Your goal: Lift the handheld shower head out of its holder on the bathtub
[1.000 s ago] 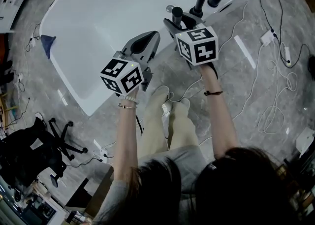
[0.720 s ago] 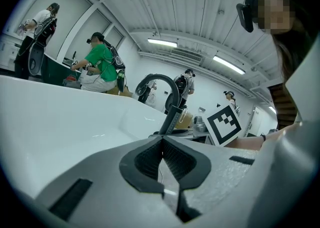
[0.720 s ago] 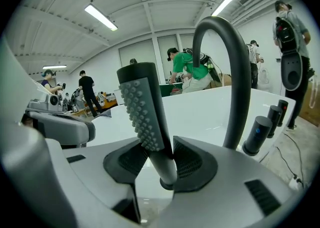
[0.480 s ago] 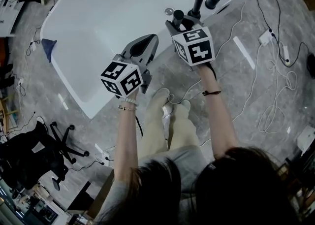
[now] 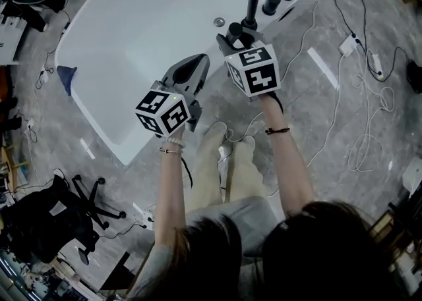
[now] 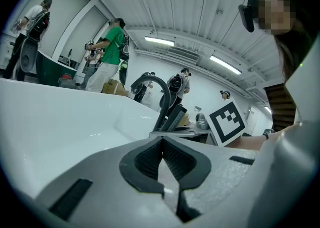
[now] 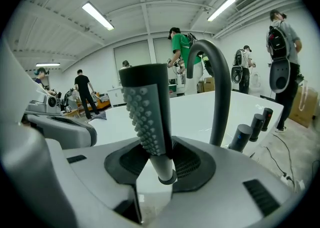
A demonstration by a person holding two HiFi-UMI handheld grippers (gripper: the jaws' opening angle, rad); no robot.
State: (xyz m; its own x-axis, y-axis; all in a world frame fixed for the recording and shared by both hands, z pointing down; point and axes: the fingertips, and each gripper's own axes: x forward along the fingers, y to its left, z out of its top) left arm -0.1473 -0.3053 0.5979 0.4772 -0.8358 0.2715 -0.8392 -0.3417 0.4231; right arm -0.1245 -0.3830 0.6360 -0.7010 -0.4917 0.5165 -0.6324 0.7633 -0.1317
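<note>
The right claw [image 7: 159, 161] pinches the lower stem of the shower head [image 7: 146, 103], and its jaws have just been closing onto it. The studded face stands upright between the pads, turned toward this claw's left. Beside it on that side, the left claw [image 6: 162, 144] hovers over the bathtub rim, pads pressed together on nothing. Just beyond the right claw, slightly to its right, rises the curved black spout [image 7: 218, 82], close beside the shower head and arching above it. Farther right along the rim stand three black knobs [image 7: 251, 124]. Ahead of both claws the white bathtub [image 5: 132, 23] opens wide, with a drain [image 5: 219, 22] near the right claw and a blue cloth [image 5: 64, 74] at its edge far left. Behind the claws, the grey marbled floor [image 5: 330, 181] carries loose cables [image 5: 361, 150] and a black office chair [image 5: 66, 211]. Farthest off, people [image 7: 179, 52] stand under strip lights [image 7: 98, 16]
</note>
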